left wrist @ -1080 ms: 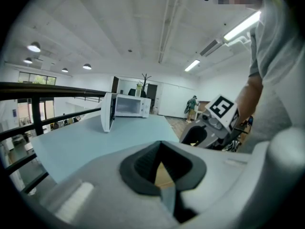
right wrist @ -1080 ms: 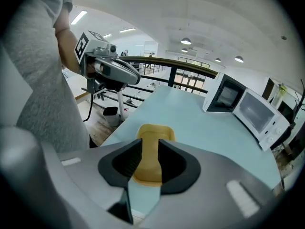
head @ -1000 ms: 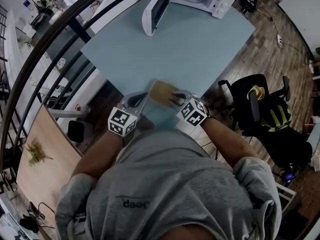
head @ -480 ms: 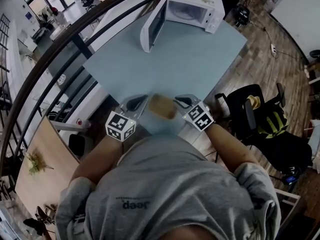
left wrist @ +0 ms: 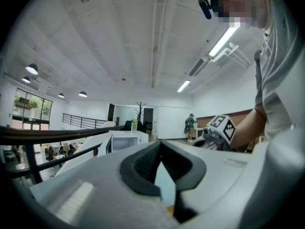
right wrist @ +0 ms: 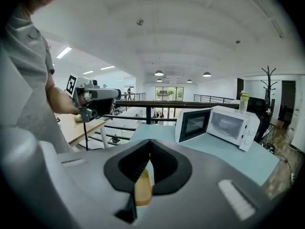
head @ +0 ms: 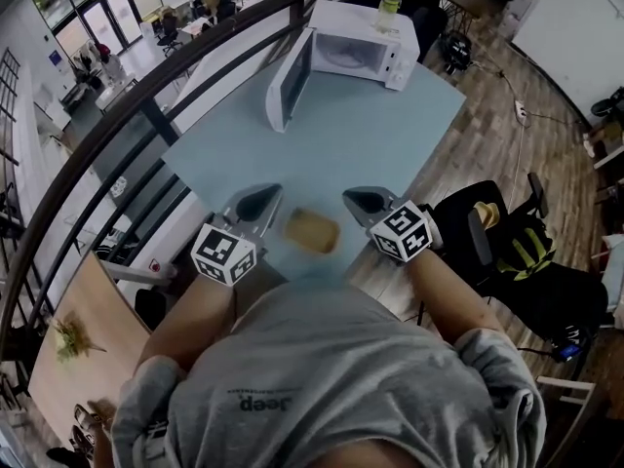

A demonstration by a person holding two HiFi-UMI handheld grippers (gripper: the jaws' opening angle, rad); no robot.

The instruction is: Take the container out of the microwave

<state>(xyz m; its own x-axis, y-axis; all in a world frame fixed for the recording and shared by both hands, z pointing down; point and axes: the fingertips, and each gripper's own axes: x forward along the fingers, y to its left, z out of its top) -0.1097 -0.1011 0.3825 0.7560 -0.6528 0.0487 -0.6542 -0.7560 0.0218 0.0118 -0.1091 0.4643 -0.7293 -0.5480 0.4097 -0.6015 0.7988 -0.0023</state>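
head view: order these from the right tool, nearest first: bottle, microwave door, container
1. container, just left of the right tool, whose jaws have just closed empty
2. microwave door, open, across the table
3. bottle, atop the microwave, farthest back

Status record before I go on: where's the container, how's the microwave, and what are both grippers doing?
container: tan, on the table near its front edge, outside the microwave
microwave: far end of the table, door open, nothing seen inside
bottle: on top of the microwave
left gripper: beside the container, jaws together, empty
right gripper: on the container's other side, jaws just closed together, nothing between them
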